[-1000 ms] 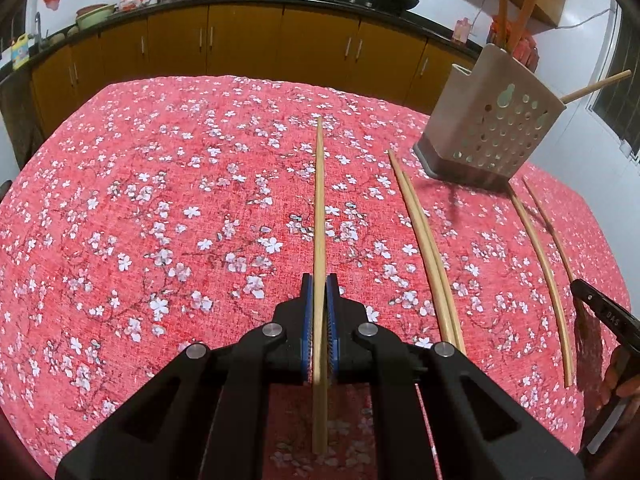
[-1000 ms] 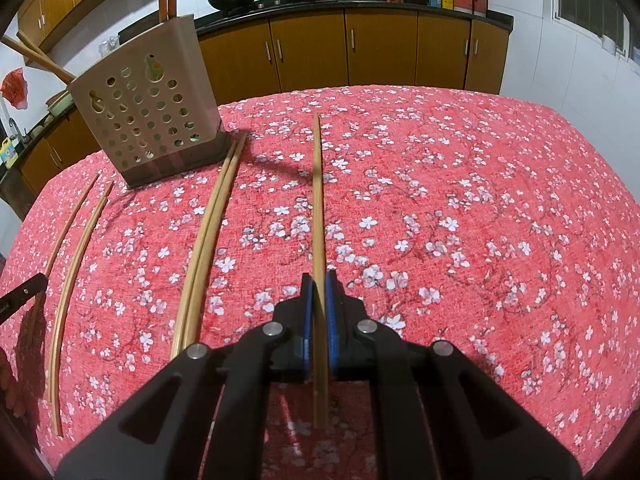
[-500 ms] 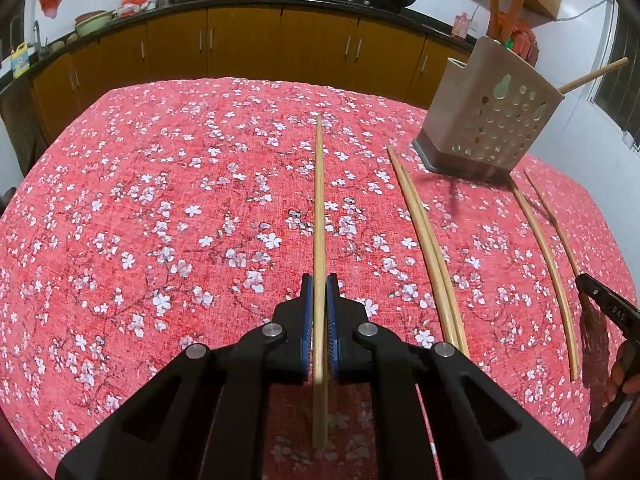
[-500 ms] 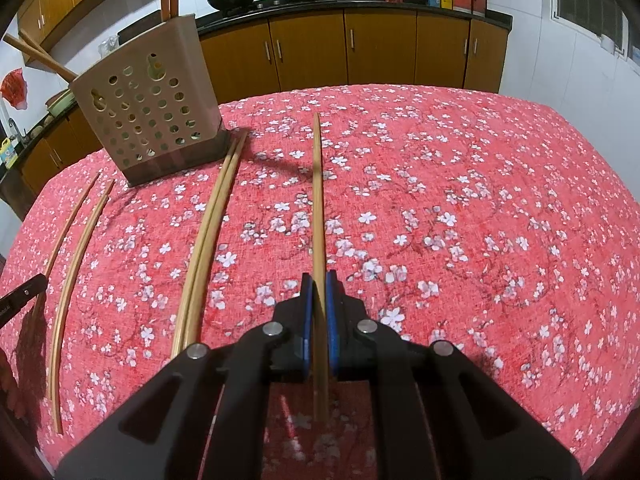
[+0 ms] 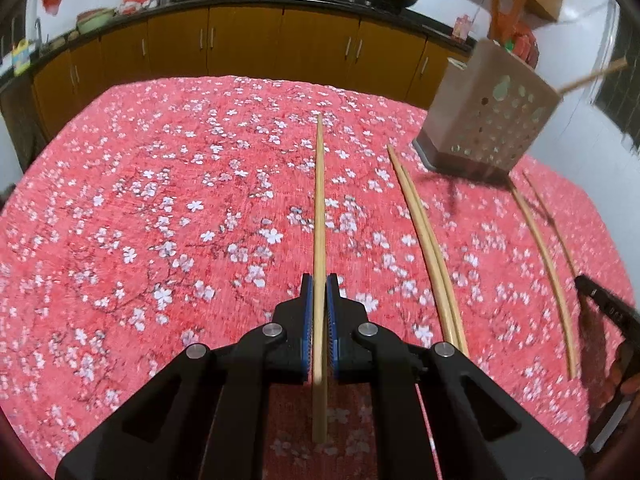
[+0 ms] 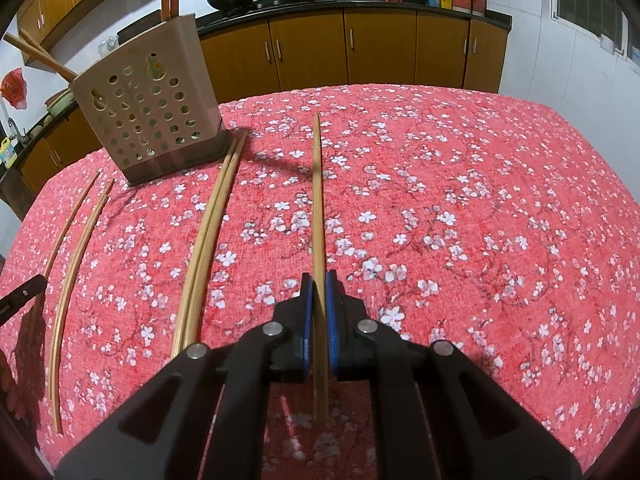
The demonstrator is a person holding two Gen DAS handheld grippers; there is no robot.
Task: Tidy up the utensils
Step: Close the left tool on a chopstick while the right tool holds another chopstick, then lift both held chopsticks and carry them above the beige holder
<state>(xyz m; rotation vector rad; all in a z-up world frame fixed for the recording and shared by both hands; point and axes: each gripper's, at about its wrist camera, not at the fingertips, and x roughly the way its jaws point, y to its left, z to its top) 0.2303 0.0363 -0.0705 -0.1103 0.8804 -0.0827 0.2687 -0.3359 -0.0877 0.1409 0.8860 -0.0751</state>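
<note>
Left wrist view alone: left tongs point(image 5: 319, 286) pinching chopstick point(image 5: 319, 208); right tongs point(image 6: 319, 284) pinching another, right view only

right tongs point(image 6: 319, 288) clamp one chopstick point(image 6: 318, 200); perforated holder point(image 6: 152, 120) stands on the floral tablecloth point(image 6: 460, 200)

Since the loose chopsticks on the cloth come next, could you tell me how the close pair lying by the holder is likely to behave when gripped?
The chopstick pair looks thin and stiff, probably light. The two sticks lie touching, so a pinch may catch both or roll one aside. The tablecloth looks textured, which may limit sliding.
</note>
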